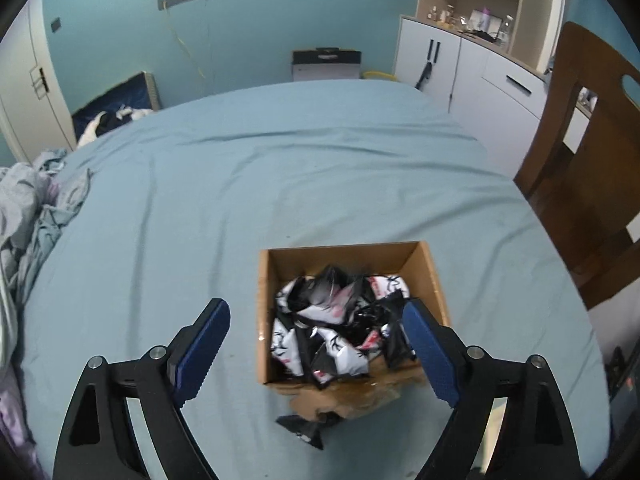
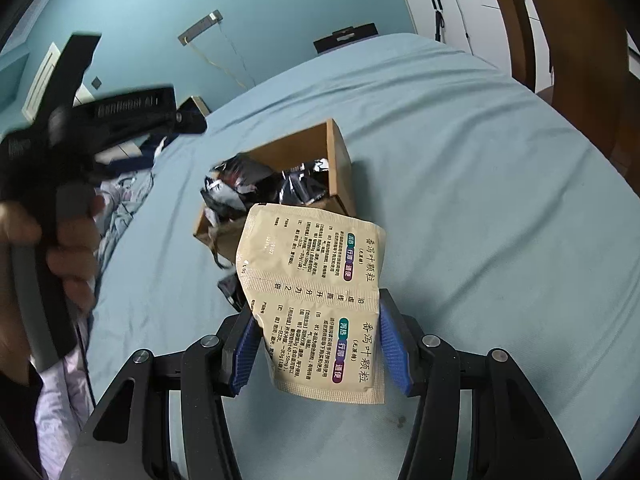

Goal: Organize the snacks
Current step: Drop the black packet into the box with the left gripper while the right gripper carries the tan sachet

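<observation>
On the bed (image 1: 280, 168), blue sheet, an open cardboard box (image 1: 434, 276) sits already loaded with black-and-white snack packets (image 1: 332, 320). One dark packet (image 1: 304, 428) lies on the sheet just beside the box's near wall, outside it.

Left hand-held gripper (image 1: 316, 344): released, jaws wide, nothing between the pads, hovering above the box's near side. Empty pads over a filled box read as a drop-off just completed, so I'd call this the mid-sorting stage.

Right hand-held gripper (image 2: 316, 352): clenched on a beige twin sachet strip (image 2: 316, 300), pads on both edges of the lower sachet, upper one standing free towards the box. Next move, as I judge it: carry the strip forward over the opening and let go above the pile, then fetch the stray packet. Strip is floppy and could catch on the near wall.

Hard to read: box's near flap looks torn or crumpled, blurred in both views. Left tool and the person's hand (image 2: 68, 248) are motion-smeared in the right view. Packet count inside can't be told. Strip text looks medicinal rather than snack; unsure it belongs there.
</observation>
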Available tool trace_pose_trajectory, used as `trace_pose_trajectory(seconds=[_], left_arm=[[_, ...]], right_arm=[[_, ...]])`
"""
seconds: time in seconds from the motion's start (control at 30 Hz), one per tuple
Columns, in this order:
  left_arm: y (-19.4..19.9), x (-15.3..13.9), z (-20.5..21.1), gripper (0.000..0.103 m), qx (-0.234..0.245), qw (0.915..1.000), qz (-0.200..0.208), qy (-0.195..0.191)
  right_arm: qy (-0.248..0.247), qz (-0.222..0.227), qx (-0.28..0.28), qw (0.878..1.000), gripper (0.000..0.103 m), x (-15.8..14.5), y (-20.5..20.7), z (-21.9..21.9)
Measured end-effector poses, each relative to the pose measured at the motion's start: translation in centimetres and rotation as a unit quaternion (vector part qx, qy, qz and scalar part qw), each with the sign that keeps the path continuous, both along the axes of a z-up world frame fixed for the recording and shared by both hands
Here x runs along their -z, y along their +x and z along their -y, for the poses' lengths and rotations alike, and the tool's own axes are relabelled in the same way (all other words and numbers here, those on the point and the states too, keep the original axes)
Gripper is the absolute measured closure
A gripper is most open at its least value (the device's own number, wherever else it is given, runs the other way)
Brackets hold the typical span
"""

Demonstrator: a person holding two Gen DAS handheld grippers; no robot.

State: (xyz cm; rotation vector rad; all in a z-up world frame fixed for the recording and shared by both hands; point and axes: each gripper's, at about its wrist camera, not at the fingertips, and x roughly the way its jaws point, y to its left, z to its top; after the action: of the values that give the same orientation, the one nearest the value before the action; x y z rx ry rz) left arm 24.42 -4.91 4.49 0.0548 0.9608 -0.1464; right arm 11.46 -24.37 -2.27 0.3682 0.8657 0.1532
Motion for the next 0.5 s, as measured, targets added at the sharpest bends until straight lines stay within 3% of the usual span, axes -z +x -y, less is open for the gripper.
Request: trace_pose_trajectory(seconds=[0.1, 0.37, 0.5], left_arm=[[-0.4, 0.6, -0.6, 0.012, -0.004, 0.9997, -0.023, 0.008], [-4.5, 1.2, -3.7, 0.012, -0.053, 0.9984, -0.019, -0.012], [-6.7, 2.1, -4.6, 0.012, -0.055, 0.9983, -0.017, 0.004]], right_arm=[[0.002, 0.001, -0.005, 1.0, 0.05, -0.5, 0.7, -0.1], [0.005, -0.003, -0.037, 0.999, 0.05, -2.9, 5.6, -1.4], [0.002, 0.009, -0.042, 0.999, 0.05, -4.3, 7.7, -1.9]])
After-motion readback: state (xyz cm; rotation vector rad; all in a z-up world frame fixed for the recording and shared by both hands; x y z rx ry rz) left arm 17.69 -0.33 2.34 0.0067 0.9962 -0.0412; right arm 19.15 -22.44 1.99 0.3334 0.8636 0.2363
